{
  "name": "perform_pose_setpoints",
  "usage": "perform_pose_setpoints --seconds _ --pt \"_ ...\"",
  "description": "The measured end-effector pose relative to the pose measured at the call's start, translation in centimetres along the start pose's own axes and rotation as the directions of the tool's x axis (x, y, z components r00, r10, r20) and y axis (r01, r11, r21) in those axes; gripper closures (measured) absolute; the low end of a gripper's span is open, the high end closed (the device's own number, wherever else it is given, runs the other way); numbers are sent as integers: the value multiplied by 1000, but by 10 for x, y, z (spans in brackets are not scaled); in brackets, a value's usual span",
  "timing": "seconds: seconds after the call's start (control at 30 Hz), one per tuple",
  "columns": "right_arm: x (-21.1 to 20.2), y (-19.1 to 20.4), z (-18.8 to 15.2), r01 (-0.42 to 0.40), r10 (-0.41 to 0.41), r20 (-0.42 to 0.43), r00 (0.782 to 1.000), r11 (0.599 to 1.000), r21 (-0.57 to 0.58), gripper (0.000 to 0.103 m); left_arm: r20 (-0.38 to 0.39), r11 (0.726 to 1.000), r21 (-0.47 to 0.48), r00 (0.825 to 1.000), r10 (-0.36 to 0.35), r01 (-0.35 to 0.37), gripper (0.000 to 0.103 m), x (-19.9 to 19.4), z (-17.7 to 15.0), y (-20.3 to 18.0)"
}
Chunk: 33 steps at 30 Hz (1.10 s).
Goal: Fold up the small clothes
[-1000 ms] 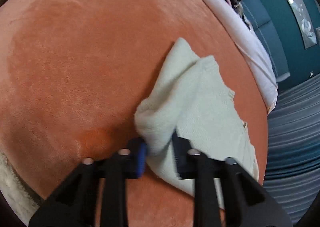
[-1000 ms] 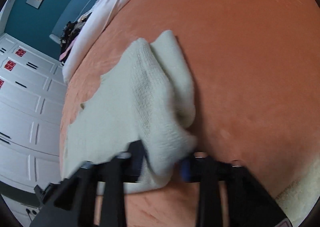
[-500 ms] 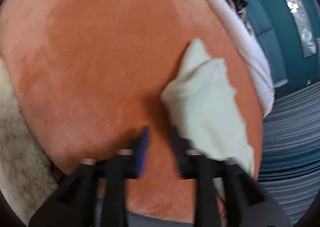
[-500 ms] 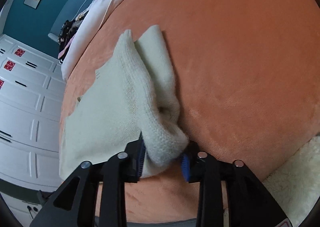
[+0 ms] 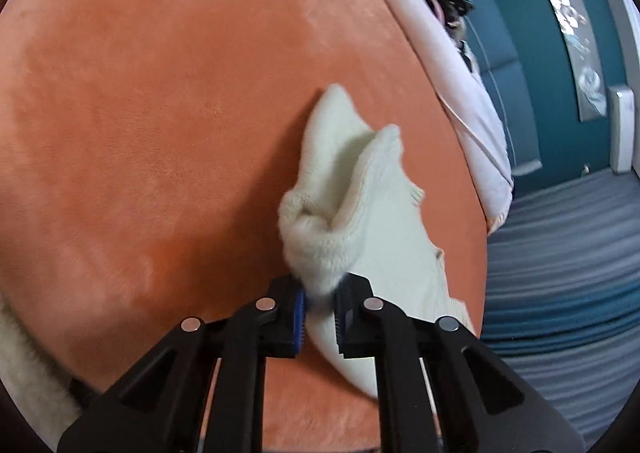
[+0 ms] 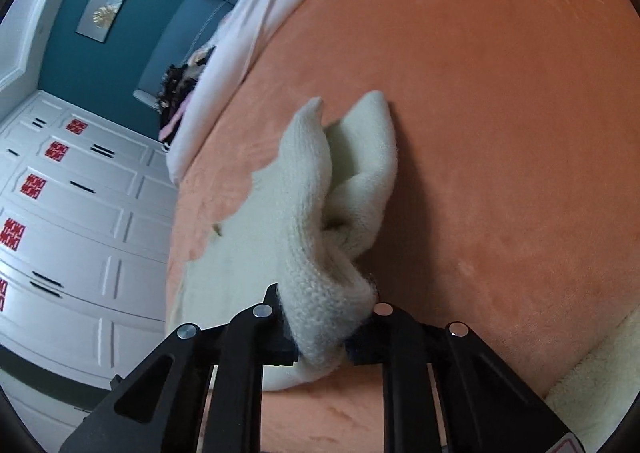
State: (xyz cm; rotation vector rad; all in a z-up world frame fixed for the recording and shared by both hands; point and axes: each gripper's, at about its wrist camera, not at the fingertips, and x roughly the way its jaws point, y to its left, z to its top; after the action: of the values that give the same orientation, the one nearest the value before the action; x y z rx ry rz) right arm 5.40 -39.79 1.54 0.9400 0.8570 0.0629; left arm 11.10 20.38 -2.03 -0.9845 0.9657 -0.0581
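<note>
cream knit garment (image 5: 372, 213) bunched in both my claws, its near end lifted off the orange blanket (image 5: 160, 113) on the bed. my left claw (image 5: 320, 309) has just been closing and now pinches a thick fold between its pads; my right claw (image 6: 320, 337) has likewise just closed on another bunched fold. the garment's long axis runs away from me, its far tips resting on the blanket. in the left view it trails toward the blanket's right edge, near the drop to the floor (image 5: 560, 273); open orange room lies to the other side, so i judge the fold should travel that way.
</note>
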Motion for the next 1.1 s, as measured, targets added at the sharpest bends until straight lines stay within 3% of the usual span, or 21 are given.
perform_pose_setpoints --seconds 0.1,0.17,0.23,0.27,0.3,0.33,0.4,0.43,0.5,0.53,0.6,0.73,0.8,0.87,0.9,0.93,0.97,1.0,1.07,1.1 --pt "-10 -2 -5 17 -17 -13 1000 1000 -24 89 -38 999 -8 998 46 -47 93 -10 -19 12" --pt "1 -30 -12 85 -83 -80 993 996 22 88 -59 993 -3 991 120 -120 93 1 -28 29" --pt "16 -60 -22 146 -128 -165 978 984 104 85 -66 991 -35 990 127 -129 89 6 -32 42" --pt "9 -63 -23 119 -99 -148 984 983 137 83 -53 991 -38 991 125 -127 84 2 -31 39" --pt "0 -60 -23 135 -118 -127 985 981 139 71 -34 989 -19 989 146 -146 80 -4 -29 32" --pt "-11 -52 -22 184 -174 -95 980 977 106 62 -4 985 23 985 174 -174 78 -14 -27 21" --pt "-30 -31 -16 263 -263 -19 965 965 6 57 63 976 118 982 179 -186 61 -32 -21 -4" --pt "-37 -20 -12 279 -279 18 960 959 -50 53 106 967 158 977 185 -200 56 -38 -16 -16" --pt "-41 3 1 305 -297 76 952 940 -152 45 171 951 224 969 179 -215 38 -40 -4 -43" --pt "-36 13 9 302 -290 87 953 934 -192 43 187 945 255 969 162 -207 36 -35 5 -55" --pt "-17 30 27 292 -277 92 956 925 -243 43 172 934 299 974 147 -194 20 -11 23 -75" --pt "34 45 54 292 -287 60 956 913 -284 40 99 914 352 979 178 -202 16 54 49 -98" --pt "66 50 68 301 -303 37 952 909 -287 39 62 912 346 975 211 -220 16 75 55 -91" --pt "93 48 79 311 -320 15 947 909 -276 39 2 920 323 973 233 -221 20 109 61 -85" --pt "102 41 77 296 -309 -6 951 917 -267 45 -31 927 311 972 231 -211 43 118 61 -79" --pt "111 39 78 276 -294 -35 955 926 -256 83 -42 927 307 970 238 -214 56 122 60 -78" --pt "117 37 77 252 -277 -68 958 933 -256 91 -37 925 311 970 241 -218 82 121 60 -78" --pt "111 41 77 229 -252 -60 966 937 -263 92 -39 938 302 981 192 -172 94 113 62 -79" --pt "85 58 79 131 -130 22 991 951 -281 93 -1 951 288 993 117 -112 95 94 64 -84" --pt "70 65 82 98 -85 58 995 956 -278 93 24 945 305 993 113 -115 95 86 66 -88"
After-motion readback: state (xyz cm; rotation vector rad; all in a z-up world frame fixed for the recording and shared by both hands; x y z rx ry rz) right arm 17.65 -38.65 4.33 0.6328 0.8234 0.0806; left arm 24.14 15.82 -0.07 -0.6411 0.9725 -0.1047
